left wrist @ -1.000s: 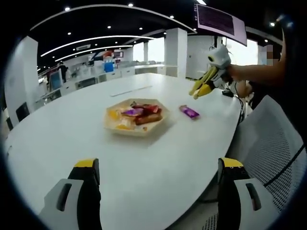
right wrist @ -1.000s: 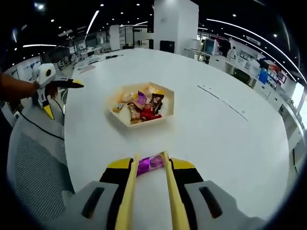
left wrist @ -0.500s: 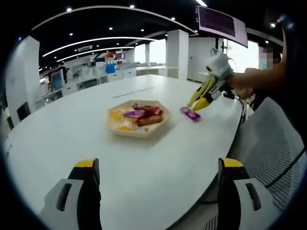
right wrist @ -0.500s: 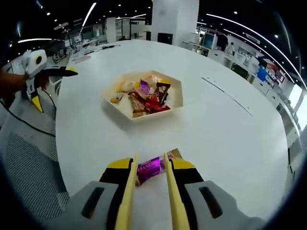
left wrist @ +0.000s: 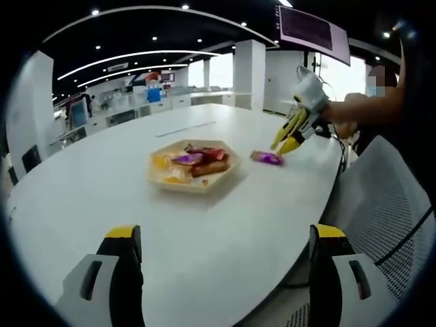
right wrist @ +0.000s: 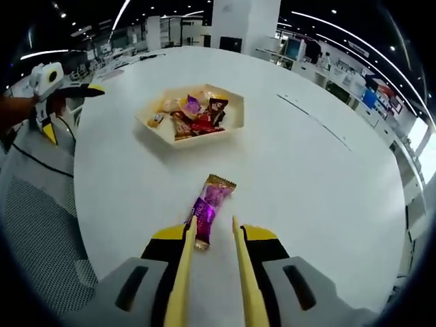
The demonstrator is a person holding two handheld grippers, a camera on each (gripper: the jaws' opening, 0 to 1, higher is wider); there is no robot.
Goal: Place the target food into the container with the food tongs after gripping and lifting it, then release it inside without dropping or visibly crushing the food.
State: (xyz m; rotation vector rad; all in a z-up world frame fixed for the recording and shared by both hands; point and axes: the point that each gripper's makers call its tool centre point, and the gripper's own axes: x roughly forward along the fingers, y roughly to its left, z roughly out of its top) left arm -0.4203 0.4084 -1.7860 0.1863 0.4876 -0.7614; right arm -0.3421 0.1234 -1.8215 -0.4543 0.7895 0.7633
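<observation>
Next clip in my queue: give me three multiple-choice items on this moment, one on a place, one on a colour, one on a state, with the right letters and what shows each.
1. Where does the purple snack packet lie?
A. in the hexagonal tray
B. on the white table, outside the tray
C. on the mesh chair

2. What colour are the food tongs on the right hand-held gripper?
A. yellow
B. blue
C. red

3. How does the left hand-held gripper stand?
A. shut on a packet
B. open, holding nothing
C. shut on the tray's rim

Answers:
1 B: the packet rests on the white table, apart from the hexagonal tray.
2 A: both tong arms are yellow.
3 B: its jaws stand wide apart over bare table.
</observation>
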